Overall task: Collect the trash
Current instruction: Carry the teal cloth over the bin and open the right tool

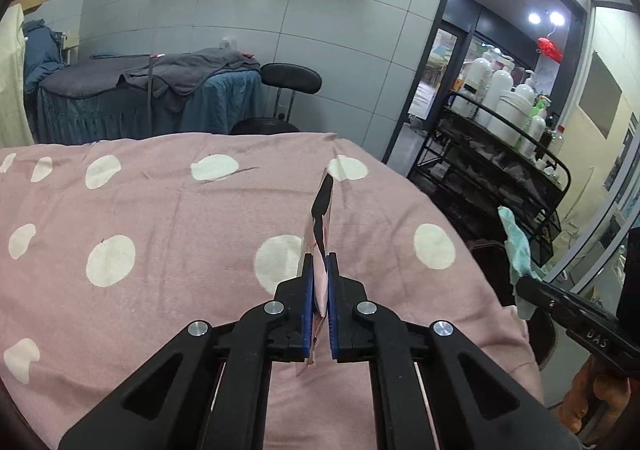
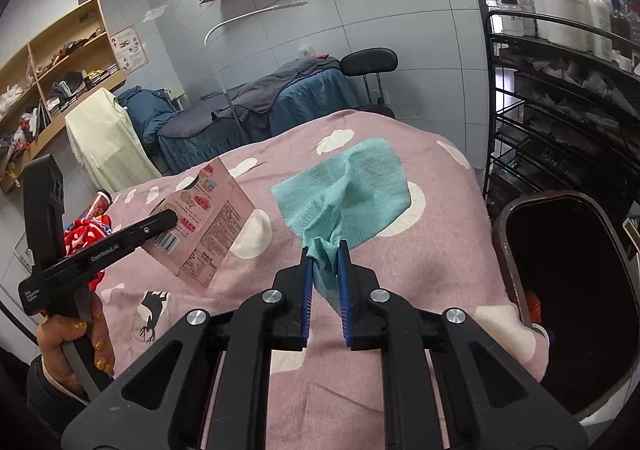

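My left gripper (image 1: 319,262) is shut on a flat pink snack packet (image 1: 320,218), held edge-up above the pink spotted bed cover (image 1: 160,234). The packet also shows in the right wrist view (image 2: 208,222), held by the left gripper (image 2: 168,219). My right gripper (image 2: 325,250) is shut on a teal cloth wipe (image 2: 352,186) that hangs over the bed cover (image 2: 400,270). The wipe also shows in the left wrist view (image 1: 518,246), at the right gripper's tip. A dark brown bin (image 2: 572,290) stands open at the right of the bed.
A black wire trolley (image 1: 500,170) with white bottles stands right of the bed. A red patterned item and a can (image 2: 90,226) lie at the bed's left. A second bed with blue covers (image 1: 140,94) and a black stool (image 1: 290,78) stand behind.
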The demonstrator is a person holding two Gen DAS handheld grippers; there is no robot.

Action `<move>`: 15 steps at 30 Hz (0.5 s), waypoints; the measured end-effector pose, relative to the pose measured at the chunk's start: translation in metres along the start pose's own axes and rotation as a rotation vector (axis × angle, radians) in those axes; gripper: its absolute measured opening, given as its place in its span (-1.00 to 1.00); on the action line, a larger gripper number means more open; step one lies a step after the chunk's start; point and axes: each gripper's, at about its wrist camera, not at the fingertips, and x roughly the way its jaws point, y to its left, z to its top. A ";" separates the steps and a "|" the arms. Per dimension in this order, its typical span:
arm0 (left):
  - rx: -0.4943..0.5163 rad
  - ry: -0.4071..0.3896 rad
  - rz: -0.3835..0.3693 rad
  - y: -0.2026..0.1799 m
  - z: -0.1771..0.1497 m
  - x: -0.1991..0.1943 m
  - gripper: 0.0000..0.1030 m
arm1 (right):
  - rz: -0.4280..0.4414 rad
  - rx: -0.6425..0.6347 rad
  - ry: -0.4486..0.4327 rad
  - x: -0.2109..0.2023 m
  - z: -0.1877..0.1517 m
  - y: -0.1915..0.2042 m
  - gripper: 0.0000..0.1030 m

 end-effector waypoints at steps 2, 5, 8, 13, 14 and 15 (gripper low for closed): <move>0.013 -0.017 -0.031 -0.015 -0.001 -0.008 -0.88 | -0.019 0.004 -0.018 -0.014 -0.004 -0.007 -0.75; 0.034 -0.032 -0.085 -0.036 -0.003 -0.016 -0.88 | -0.041 0.026 -0.038 -0.033 -0.011 -0.019 -0.75; 0.044 -0.043 -0.144 -0.058 -0.006 -0.021 -0.88 | -0.068 0.042 -0.052 -0.049 -0.017 -0.030 -0.75; 0.075 -0.048 -0.224 -0.090 -0.010 -0.024 -0.88 | -0.125 0.079 -0.079 -0.076 -0.029 -0.054 -0.75; 0.080 -0.046 -0.235 -0.095 -0.011 -0.023 -0.88 | -0.139 0.088 -0.083 -0.081 -0.030 -0.060 -0.75; 0.086 -0.043 -0.251 -0.103 -0.012 -0.022 -0.88 | -0.152 0.092 -0.085 -0.083 -0.031 -0.064 -0.75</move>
